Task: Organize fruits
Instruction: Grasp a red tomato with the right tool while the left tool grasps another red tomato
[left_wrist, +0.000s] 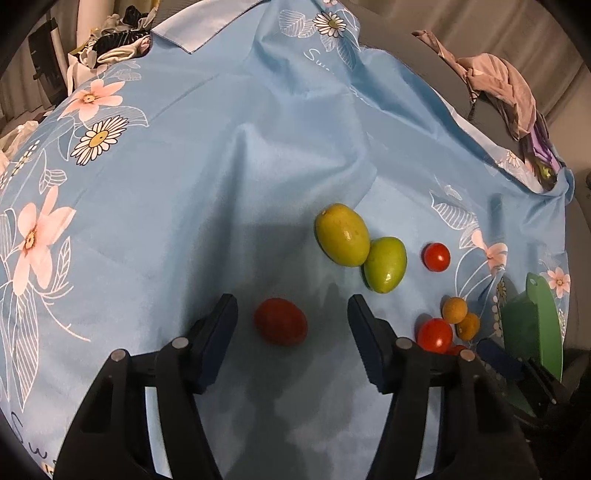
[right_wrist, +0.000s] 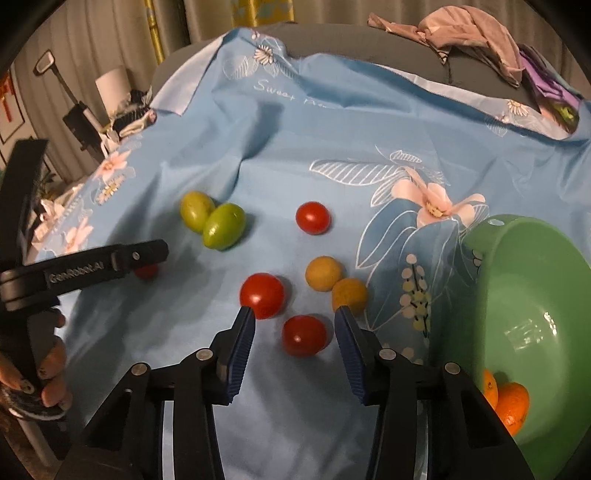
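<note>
Fruits lie on a blue floral cloth (left_wrist: 221, 166). My left gripper (left_wrist: 291, 314) is open, its jaws on either side of a red tomato (left_wrist: 280, 326), not touching it. Two green fruits (left_wrist: 341, 234) (left_wrist: 386, 264) lie beyond. My right gripper (right_wrist: 294, 321) is open around another red tomato (right_wrist: 304, 335). Near it lie a tomato (right_wrist: 262, 295) touching the left fingertip, a far tomato (right_wrist: 313, 217), two yellow fruits (right_wrist: 323, 273) (right_wrist: 349, 295) and the green fruits (right_wrist: 223, 226). A green bowl (right_wrist: 517, 258) at right holds oranges (right_wrist: 511, 406).
The left gripper's arm (right_wrist: 85, 271) shows at the left of the right wrist view, held by a hand (right_wrist: 48, 373). Crumpled clothes (right_wrist: 461, 29) lie on the grey surface behind the cloth. A lamp and clutter (right_wrist: 110, 107) stand at far left.
</note>
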